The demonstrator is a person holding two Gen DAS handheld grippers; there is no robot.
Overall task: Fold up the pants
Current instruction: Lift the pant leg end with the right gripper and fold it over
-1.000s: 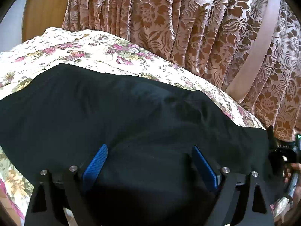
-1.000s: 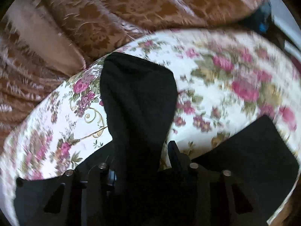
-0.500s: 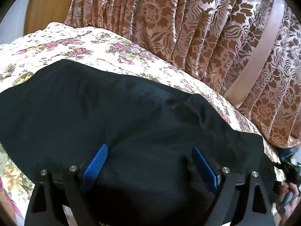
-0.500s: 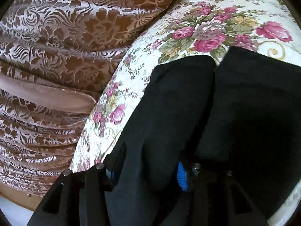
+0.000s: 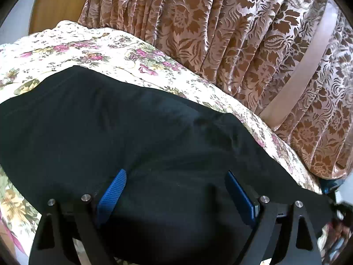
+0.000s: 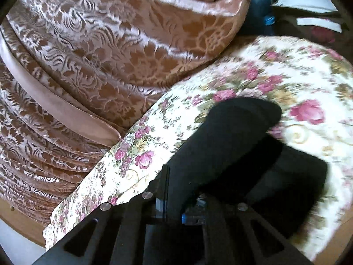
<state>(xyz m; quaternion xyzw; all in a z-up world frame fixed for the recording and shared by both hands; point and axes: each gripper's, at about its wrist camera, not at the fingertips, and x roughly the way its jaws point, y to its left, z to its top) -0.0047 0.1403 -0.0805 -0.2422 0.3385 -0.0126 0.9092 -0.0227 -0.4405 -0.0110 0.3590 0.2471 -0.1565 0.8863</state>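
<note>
Black pants (image 5: 136, 137) lie spread across a floral bedspread (image 5: 106, 50). My left gripper (image 5: 176, 190) is open, its blue pads (image 5: 112, 190) wide apart and resting low on the black fabric. In the right wrist view my right gripper (image 6: 176, 198) is shut on a pant leg (image 6: 225, 141), which stretches away from the jaws and hangs above the bedspread (image 6: 286, 84). More black fabric (image 6: 295, 176) lies under it to the right.
A brown patterned curtain (image 5: 242, 44) hangs close behind the bed and fills the left of the right wrist view (image 6: 99, 55). A wooden panel (image 5: 57, 2) shows at the upper left. The bed edge (image 6: 72, 216) runs below the curtain.
The right gripper has swung with the pant leg, so the leg end now sits farther over the bedspread. The left gripper has barely moved and stays open on the fabric.
</note>
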